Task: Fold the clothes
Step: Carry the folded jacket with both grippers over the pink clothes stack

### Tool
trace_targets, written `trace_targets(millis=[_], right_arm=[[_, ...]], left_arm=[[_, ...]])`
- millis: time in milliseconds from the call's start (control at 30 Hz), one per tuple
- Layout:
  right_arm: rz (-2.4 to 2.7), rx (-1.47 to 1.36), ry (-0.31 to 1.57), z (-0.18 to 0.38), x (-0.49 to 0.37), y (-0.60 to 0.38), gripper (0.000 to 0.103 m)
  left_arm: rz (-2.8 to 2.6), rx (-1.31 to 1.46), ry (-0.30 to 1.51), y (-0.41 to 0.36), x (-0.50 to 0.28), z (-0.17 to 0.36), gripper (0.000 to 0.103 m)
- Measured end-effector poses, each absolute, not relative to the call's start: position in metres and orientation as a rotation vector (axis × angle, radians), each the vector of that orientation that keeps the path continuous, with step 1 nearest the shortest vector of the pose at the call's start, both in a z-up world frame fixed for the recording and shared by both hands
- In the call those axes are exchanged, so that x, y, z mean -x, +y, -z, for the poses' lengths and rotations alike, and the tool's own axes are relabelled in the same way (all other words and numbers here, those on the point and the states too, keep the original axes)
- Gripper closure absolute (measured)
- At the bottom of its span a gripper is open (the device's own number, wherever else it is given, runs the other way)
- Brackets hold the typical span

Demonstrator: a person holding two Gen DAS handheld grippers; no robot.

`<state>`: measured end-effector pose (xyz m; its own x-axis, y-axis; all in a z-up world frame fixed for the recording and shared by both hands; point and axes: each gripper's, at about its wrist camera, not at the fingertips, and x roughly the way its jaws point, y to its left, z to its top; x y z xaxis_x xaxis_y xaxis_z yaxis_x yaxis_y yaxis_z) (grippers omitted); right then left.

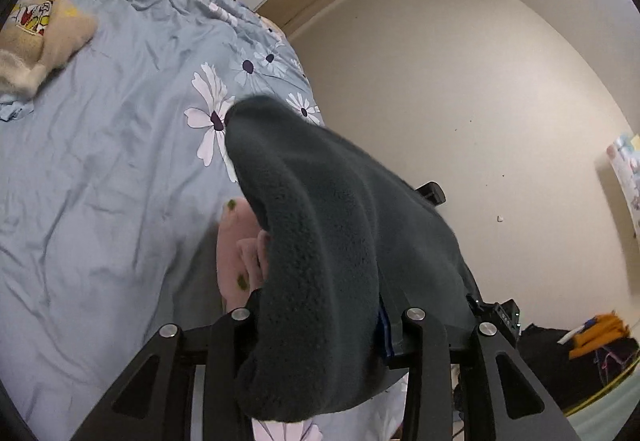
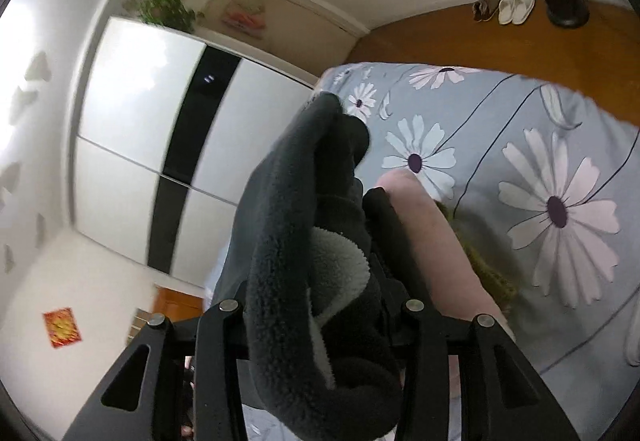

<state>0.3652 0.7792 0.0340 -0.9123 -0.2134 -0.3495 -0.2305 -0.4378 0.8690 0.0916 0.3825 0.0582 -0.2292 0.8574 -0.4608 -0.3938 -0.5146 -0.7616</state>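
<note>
Dark grey fleece fills the middle of both of my camera views. It is a soft, fuzzy piece of clothing (image 1: 320, 241), and I have it lifted up off the bed. My left gripper (image 1: 320, 317) has its two fingers shut tight on a thick bunch of the fleece, and the cloth hangs over and hides the tips. A bit of blue edge shows just beside the right finger.

My right gripper (image 2: 344, 241) is clamped on the same fleece too. Here the cloth is bunched and folded, and I can see its pale grey inside (image 2: 340, 265) turned out. One black finger (image 2: 384, 217) pokes out next to the bunch.

Under the fleece is the bed (image 1: 100, 161), with a light blue sheet that has big white flowers on it. The sheet is wrinkly. A pink piece of clothing (image 2: 432, 249) lies on the bed, right below the fleece, with some green bits on it. Far off on the sheet, in the left view, sits a fluffy cream thing (image 1: 44, 37) with a cartoon picture.

In the right view I see a big white wardrobe (image 2: 132, 121) with a black strip, a green plant (image 2: 168, 9) on top, and shoes (image 2: 504, 9) on the wooden floor by the wall.
</note>
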Motion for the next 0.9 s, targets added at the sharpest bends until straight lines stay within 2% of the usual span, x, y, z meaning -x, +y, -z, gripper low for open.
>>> trace_targets(millis=[300, 400, 467, 500, 633, 733, 900], right_arm=[[-2.515, 0.626, 1.739, -0.016, -0.362, 0.795, 0.057], [-2.501, 0.623, 1.737, -0.016, -0.363, 0.796, 0.055], [-2.484, 0.640, 1.732, -0.019, -0.362, 0.795, 0.051], [-2.474, 0.648, 1.738, -0.019, -0.362, 0.795, 0.046], [-2.432, 0.657, 1.748, -0.021, -0.364, 0.793, 0.035], [-2.407, 0.628, 1.736, -0.024, -0.370, 0.795, 0.031], [-2.320, 0.589, 1.717, -0.028, -0.395, 0.805, 0.031]], left_arm=[[-1.864, 1.161, -0.592, 0.390, -0.106, -0.061, 0.058], [-1.870, 1.170, -0.572, 0.392, -0.110, -0.063, 0.053], [-1.874, 1.177, -0.559, 0.394, -0.112, -0.065, 0.046], [-1.883, 1.178, -0.552, 0.393, -0.111, -0.067, 0.046], [-1.931, 1.173, -0.549, 0.381, -0.106, -0.080, 0.040], [-1.961, 1.166, -0.573, 0.367, -0.097, -0.084, 0.037], [-2.018, 1.176, -0.605, 0.342, -0.085, -0.088, 0.036]])
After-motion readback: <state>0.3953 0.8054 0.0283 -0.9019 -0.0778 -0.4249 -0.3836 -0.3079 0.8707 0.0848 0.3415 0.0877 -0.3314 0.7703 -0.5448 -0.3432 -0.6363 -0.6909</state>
